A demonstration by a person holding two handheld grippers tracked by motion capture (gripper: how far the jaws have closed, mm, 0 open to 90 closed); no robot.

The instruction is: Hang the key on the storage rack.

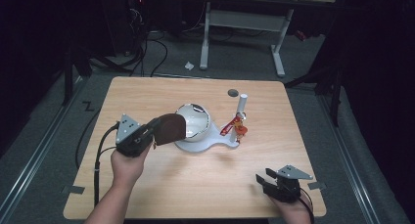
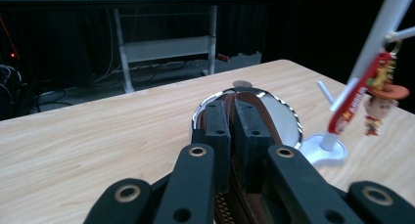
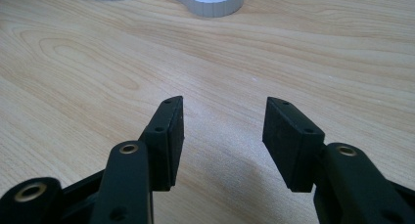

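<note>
- left gripper (image 1: pixel 155 132) clamped tight on a brown leather pouch (image 1: pixel 170 128); in the left gripper view the pads pinch its zipped edge, zipper teeth visible low between the jaws.
- pouch is held off the table, just beside and partly in front of a white dome (image 1: pixel 195 121) that sits on a white stand base (image 1: pixel 205 145).
- stand has an upright white post (image 1: pixel 242 109) with side pegs; a red lanyard with a small figure keychain (image 1: pixel 239 127) hangs from it.
- right gripper (image 1: pixel 265 180) rests near the table's front right corner, jaws about half open, nothing between them, well apart from the stand.
- step in hand, as i read it: carrying the pouch at the stand, either to hang it or to place it by the dome. can't tell which.
- next move likely needs the left hand to clear the dome and line the pouch up with a free peg; keychain is close, risk of snagging it.
- surface: light wood table (image 1: pixel 147 94), round grommet hole (image 1: pixel 233 92) at the far edge.
- room: dark, grey carpet, cables on the floor, white desk frame (image 1: pixel 243 26) behind.
</note>
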